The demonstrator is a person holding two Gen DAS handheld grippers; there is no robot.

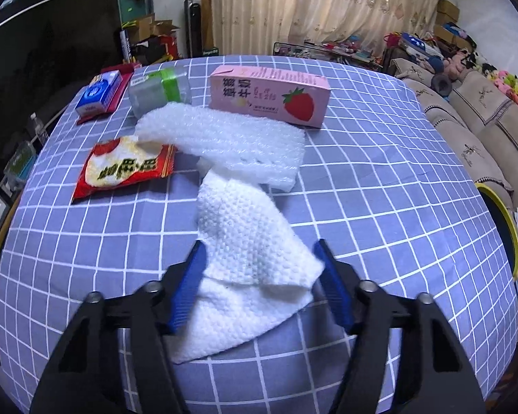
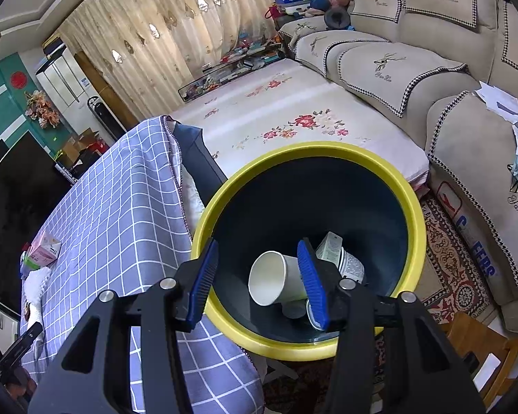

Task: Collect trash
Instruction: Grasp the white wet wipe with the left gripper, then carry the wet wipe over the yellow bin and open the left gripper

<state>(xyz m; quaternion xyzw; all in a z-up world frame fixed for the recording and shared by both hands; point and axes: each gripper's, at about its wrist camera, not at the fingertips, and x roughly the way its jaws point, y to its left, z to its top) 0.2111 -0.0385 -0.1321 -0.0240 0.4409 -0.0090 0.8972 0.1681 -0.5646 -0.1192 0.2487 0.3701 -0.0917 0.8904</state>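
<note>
Two blue-padded fingers of the left gripper (image 1: 260,265) straddle the white paper towel (image 1: 245,258) on the checked tablecloth (image 1: 380,207), jaws spread, nothing pinched. Closing too high could catch only the folded top layer, which may slip out; the far end lies under the bubble wrap (image 1: 224,138) and could drag it.

Over the yellow-rimmed trash bin (image 2: 411,207), the right gripper (image 2: 259,269) hangs tilted downward, jaws spread and empty; a paper cup (image 2: 276,283) lies inside.

Near table cloth (image 1: 380,207) lay bare right of the white paper towel (image 1: 245,258); far side was blocked by bubble wrap (image 1: 224,138), pink strawberry box (image 1: 269,96), red snack packet (image 1: 124,169). Yellow-rimmed bin (image 2: 411,207) mouth stood unobstructed, paper cup (image 2: 276,283) at bottom.
</note>
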